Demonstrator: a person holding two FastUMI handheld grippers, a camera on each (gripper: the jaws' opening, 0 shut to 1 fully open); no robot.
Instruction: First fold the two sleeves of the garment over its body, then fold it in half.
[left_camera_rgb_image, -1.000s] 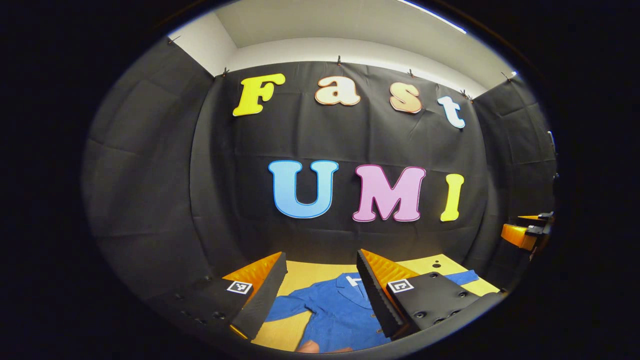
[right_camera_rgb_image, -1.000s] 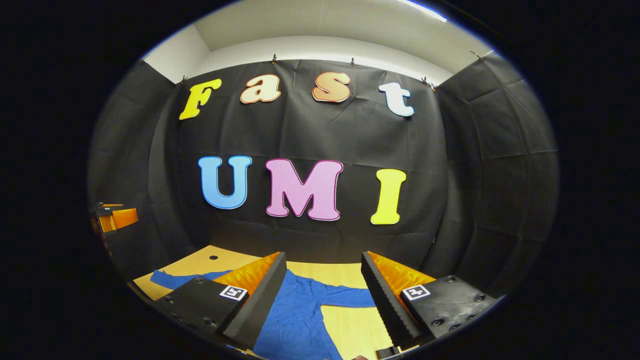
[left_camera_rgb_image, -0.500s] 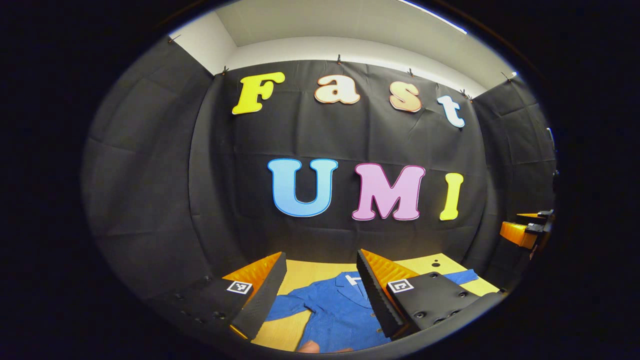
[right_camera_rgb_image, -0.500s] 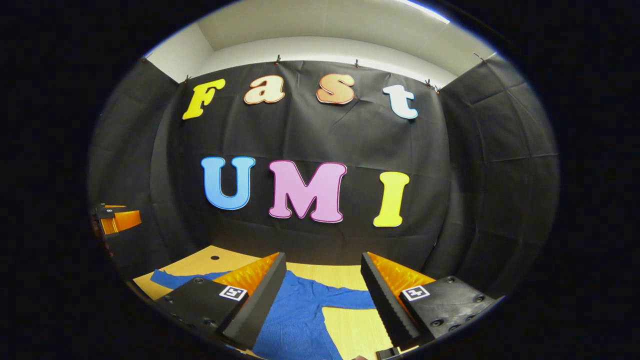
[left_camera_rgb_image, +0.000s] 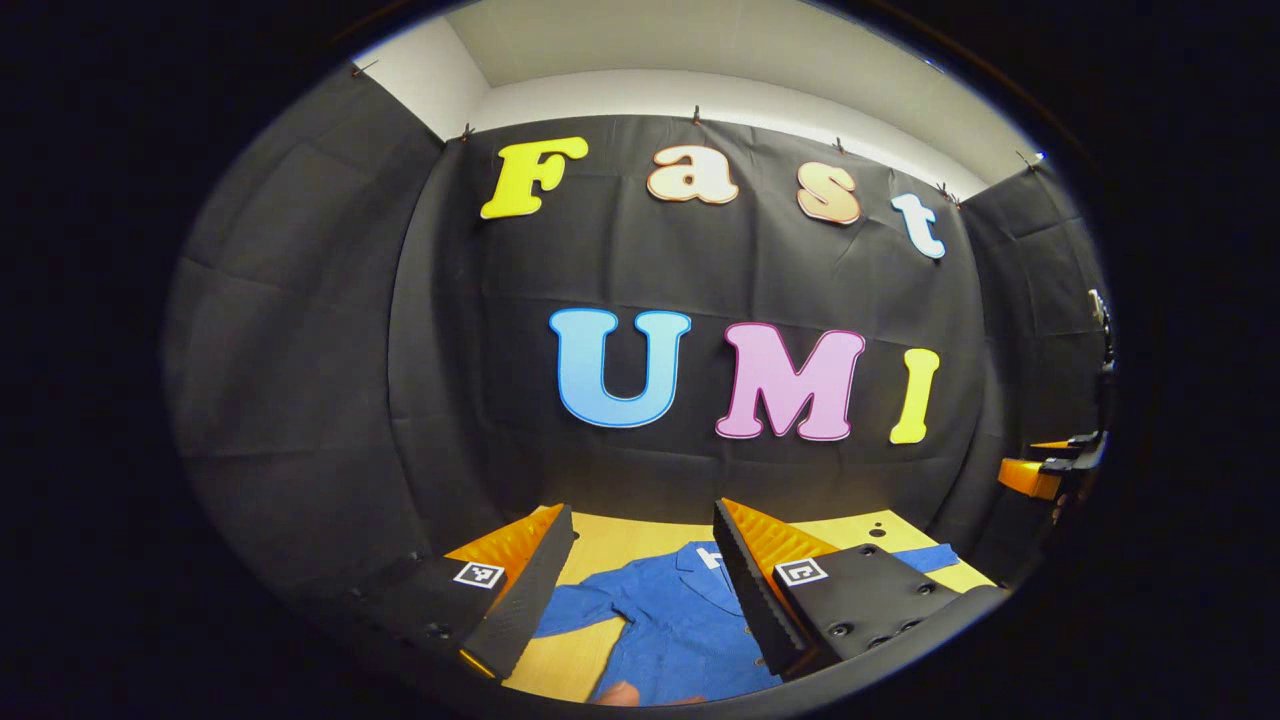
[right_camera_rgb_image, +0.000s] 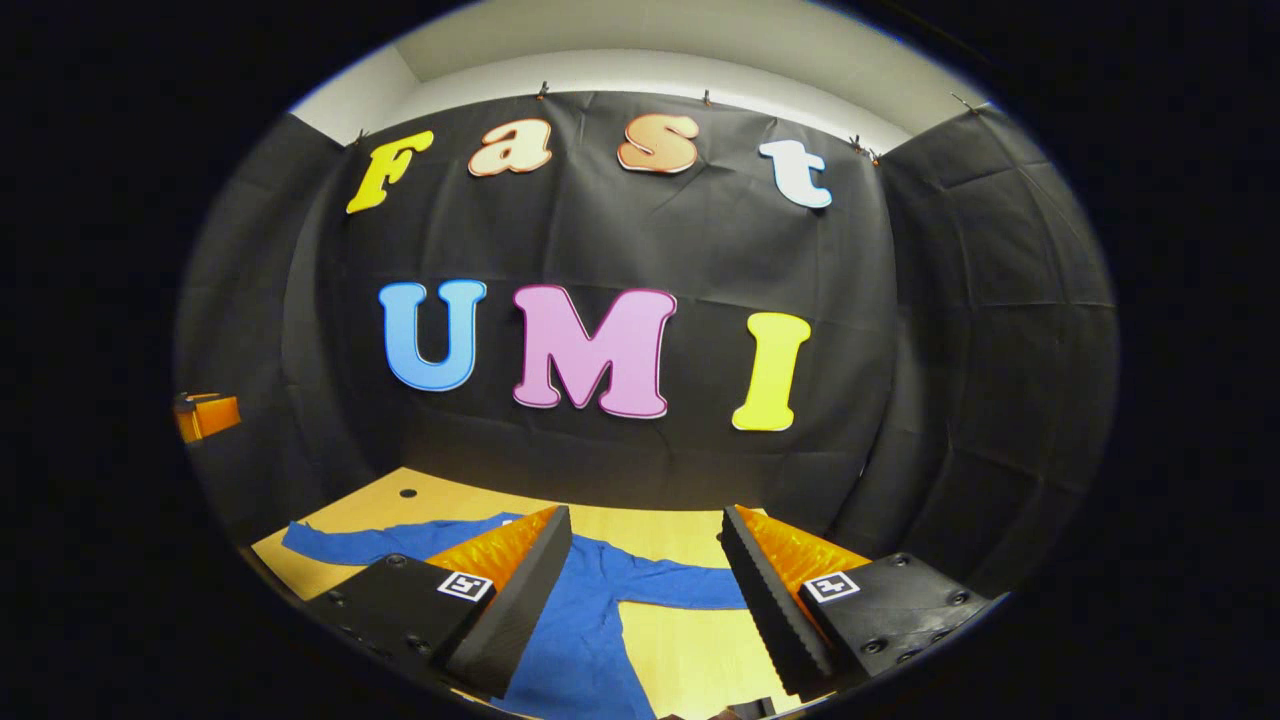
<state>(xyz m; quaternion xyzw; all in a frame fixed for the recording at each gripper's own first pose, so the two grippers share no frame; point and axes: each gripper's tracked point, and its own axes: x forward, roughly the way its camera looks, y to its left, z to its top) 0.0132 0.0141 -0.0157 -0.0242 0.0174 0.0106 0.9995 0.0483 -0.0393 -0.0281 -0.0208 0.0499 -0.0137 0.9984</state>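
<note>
Black cloth hangs as the booth wall (left_camera_rgb_image: 300, 330) all around you, and it is the biggest thing you can see. Below it is the light wooden table (right_camera_rgb_image: 690, 650), with a small dark hole (right_camera_rgb_image: 408, 493) near its far left corner in the right gripper view.

Your blue garment (right_camera_rgb_image: 580, 640) lies flat on that table, spread out with both sleeves stretched sideways (none is folded over the body yet). In the right gripper view one sleeve (right_camera_rgb_image: 370, 543) runs off to the left and the other sleeve (right_camera_rgb_image: 680, 585) points to the right, between your fingers. In the left gripper view you can see the garment (left_camera_rgb_image: 670, 630) from the other side, with its collar (left_camera_rgb_image: 705, 557) and a row of little buttons down the front.

Your left gripper (left_camera_rgb_image: 640, 580) is held up above the table, and its two fingers are spread wide apart with nothing between them. Your right gripper (right_camera_rgb_image: 645, 590) is the same: fingers spread wide, grasping nothing, and up above the cloth, not touching it.

At the right edge of the left gripper view you can see your other gripper (left_camera_rgb_image: 1045, 472), well apart. At the left edge of the right gripper view a small bit of the left one (right_camera_rgb_image: 205, 415) peeks in.

A fingertip (left_camera_rgb_image: 622, 693) shows at the very bottom of the left gripper view.
</note>
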